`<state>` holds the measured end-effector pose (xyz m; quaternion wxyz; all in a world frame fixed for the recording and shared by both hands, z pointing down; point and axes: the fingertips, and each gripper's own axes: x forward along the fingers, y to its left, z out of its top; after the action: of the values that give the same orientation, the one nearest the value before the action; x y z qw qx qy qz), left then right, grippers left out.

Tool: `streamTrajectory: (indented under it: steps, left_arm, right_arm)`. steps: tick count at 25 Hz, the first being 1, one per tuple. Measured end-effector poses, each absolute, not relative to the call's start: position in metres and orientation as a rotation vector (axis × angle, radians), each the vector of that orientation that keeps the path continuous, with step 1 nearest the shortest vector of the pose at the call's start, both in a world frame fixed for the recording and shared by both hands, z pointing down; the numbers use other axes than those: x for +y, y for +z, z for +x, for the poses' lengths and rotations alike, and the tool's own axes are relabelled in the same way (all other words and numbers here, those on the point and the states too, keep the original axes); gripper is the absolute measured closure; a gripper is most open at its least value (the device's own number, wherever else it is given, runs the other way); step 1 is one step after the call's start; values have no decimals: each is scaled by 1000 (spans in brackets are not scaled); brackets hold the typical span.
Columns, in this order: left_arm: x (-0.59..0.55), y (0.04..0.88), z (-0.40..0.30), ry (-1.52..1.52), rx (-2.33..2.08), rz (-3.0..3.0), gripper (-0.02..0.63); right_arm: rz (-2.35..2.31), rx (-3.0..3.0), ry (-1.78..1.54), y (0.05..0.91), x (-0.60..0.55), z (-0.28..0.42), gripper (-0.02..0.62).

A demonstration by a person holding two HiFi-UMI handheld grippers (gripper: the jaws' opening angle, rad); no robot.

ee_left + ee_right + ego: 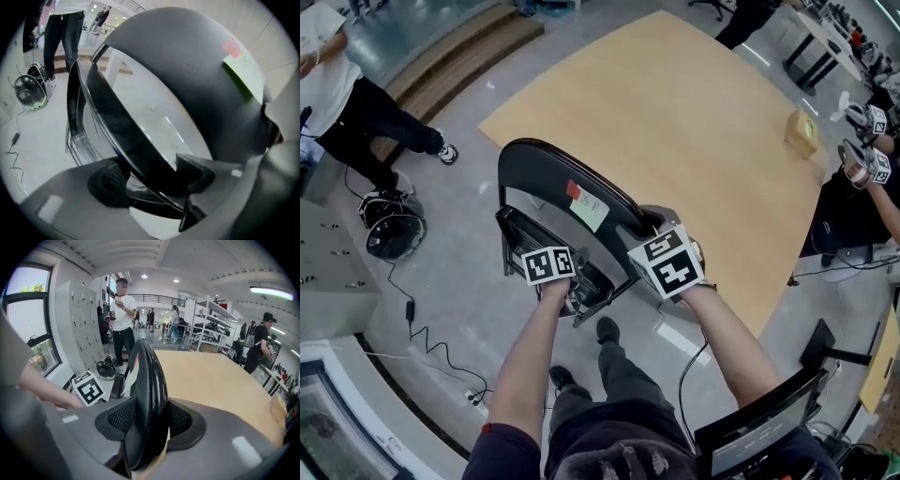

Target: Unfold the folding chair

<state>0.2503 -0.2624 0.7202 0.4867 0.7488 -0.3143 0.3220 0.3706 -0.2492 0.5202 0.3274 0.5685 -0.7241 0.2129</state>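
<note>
A black folding chair stands in front of me on the grey floor. In the head view its curved backrest [546,161] carries a red and a pale green sticker, and the seat [528,234] hangs folded below it. My right gripper [645,230] is shut on the backrest's edge [149,380], with both pads pressed against it. My left gripper [581,289] is lower and to the left. Its jaws stand wide around the seat's thin rim [122,136], and I see no firm pinch from the left gripper [150,174] there.
A person [337,84] stands at the upper left beside a helmet [394,225] and a trailing cable [417,323]. A wood-coloured floor panel [675,122] lies beyond the chair with a small box [802,131] on it. Another person with grippers [862,169] is at the right.
</note>
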Motion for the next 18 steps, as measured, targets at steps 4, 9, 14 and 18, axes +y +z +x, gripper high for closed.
streamTrajectory:
  steps: [4, 9, 14, 18]
  left_arm:
    - [-257, 713, 245, 765, -732, 1817, 307]
    - [-249, 710, 227, 705, -705, 1786, 319]
    - [-232, 714, 204, 614, -669, 1681, 354]
    - [-220, 712, 187, 613, -657, 1687, 367]
  right_arm:
    - [1501, -1879, 574, 517, -248, 375, 407]
    - [1503, -1863, 606, 522, -251, 375, 407]
    - [1499, -1853, 661, 533, -254, 376, 407]
    - [1502, -1837, 702, 541, -253, 378, 405]
